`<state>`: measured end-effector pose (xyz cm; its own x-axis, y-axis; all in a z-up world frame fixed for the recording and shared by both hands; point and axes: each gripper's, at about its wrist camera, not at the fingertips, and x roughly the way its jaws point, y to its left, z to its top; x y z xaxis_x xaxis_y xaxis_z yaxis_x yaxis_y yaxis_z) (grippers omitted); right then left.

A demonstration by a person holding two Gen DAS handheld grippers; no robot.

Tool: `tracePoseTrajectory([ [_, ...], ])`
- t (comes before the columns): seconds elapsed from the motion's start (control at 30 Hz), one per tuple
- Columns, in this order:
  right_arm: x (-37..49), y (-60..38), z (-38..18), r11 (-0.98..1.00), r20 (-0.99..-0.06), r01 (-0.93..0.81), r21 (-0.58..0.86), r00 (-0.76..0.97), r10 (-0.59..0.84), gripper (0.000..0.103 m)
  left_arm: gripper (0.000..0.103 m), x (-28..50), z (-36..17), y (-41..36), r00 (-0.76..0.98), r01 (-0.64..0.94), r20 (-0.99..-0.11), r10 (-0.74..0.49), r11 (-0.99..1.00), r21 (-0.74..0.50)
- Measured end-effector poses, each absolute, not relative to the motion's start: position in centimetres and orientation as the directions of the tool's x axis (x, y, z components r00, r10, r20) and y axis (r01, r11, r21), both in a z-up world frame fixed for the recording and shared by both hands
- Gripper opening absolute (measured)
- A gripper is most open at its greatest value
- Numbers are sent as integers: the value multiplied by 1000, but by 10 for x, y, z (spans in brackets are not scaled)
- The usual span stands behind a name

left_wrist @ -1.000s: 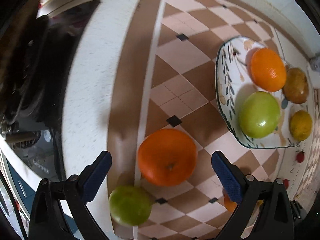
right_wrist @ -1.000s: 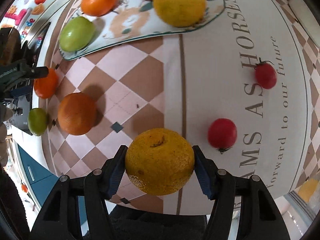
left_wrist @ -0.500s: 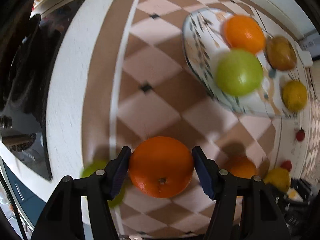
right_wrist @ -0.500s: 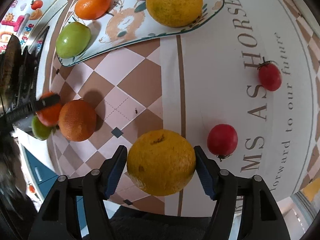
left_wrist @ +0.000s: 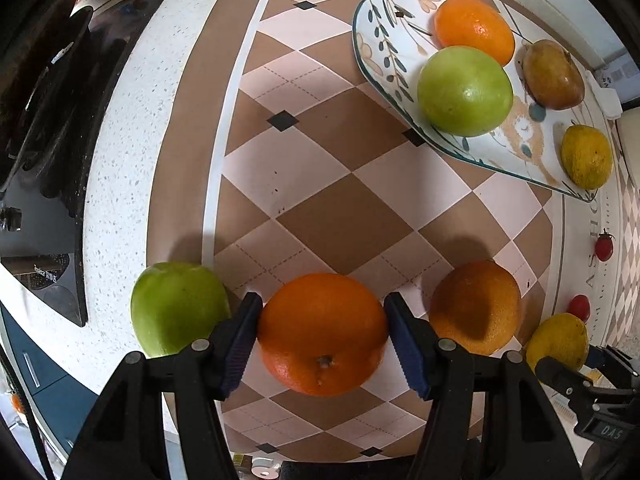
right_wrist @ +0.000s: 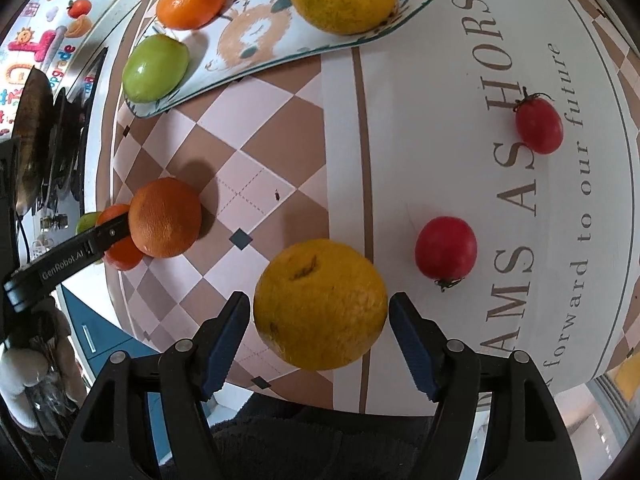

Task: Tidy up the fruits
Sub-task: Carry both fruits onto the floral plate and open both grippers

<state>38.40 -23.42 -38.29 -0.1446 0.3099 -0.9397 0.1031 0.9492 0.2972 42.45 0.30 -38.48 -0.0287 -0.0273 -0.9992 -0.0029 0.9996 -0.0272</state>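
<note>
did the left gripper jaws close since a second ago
Yes. The left gripper was open around the orange a second ago; now its jaws press the orange's sides, with the green apple just outside the left jaw.

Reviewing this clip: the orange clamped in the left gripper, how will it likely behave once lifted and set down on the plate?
The orange looks round and firm, so the left gripper pads, pressing its widest part, probably hold without denting it. Its pebbled, slightly glossy peel should give fair grip. Set on the shallow plate, it may roll toward the green apple.
</note>
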Motion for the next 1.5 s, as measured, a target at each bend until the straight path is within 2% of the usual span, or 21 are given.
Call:
tracePoseTrajectory([
  [0.07, 382, -232, -380, 954, -949, 78, 288, -112, 296, 66, 61, 424, -384, 3, -28, -3, -999, -27, 1000, -27],
  [0.2, 381, -230, -375, 960, -958, 60, 272, -74, 276, 65, 61, 424, -377, 4, -20, -4, -999, -32, 999, -32],
  [0.4, 396, -228, -353, 954, -955, 47, 296, -3, 296, 65, 60, 434, -337, 10, 43, -7, -997, -71, 997, -71],
  [0.6, 449, -218, -326, 945, -944, 39, 325, 65, 323, 65, 60, 474, -284, 4, 127, 1, -981, -148, 989, -149],
  [0.7, 484, -211, -323, 947, -945, 44, 319, 85, 315, 65, 61, 508, -276, 1, 139, -4, -979, -149, 988, -151],
  [0.97, 545, -183, -347, 970, -970, 30, 242, 37, 241, 65, 61, 587, -315, -8, 45, -57, -990, -136, 989, -138],
  [1.1, 554, -175, -359, 976, -976, 25, 217, -3, 217, 65, 61, 601, -339, -9, -29, -57, -990, -135, 989, -134],
  [1.33, 561, -171, -369, 977, -977, 42, 210, -31, 212, 66, 61, 603, -361, -3, -120, -111, -971, -208, 975, -195],
  [1.4, 560, -171, -370, 980, -979, 37, 198, -40, 199, 66, 63, 602, -361, -4, -124, -105, -967, -222, 972, -210],
  [1.47, 558, -170, -367, 980, -980, 35, 194, -33, 195, 72, 84, 603, -356, -5, -113, -89, -970, -214, 975, -205],
  [1.5, 558, -169, -365, 982, -982, 32, 188, -26, 189, 77, 88, 603, -353, -7, -107, -78, -971, -212, 976, -204],
])
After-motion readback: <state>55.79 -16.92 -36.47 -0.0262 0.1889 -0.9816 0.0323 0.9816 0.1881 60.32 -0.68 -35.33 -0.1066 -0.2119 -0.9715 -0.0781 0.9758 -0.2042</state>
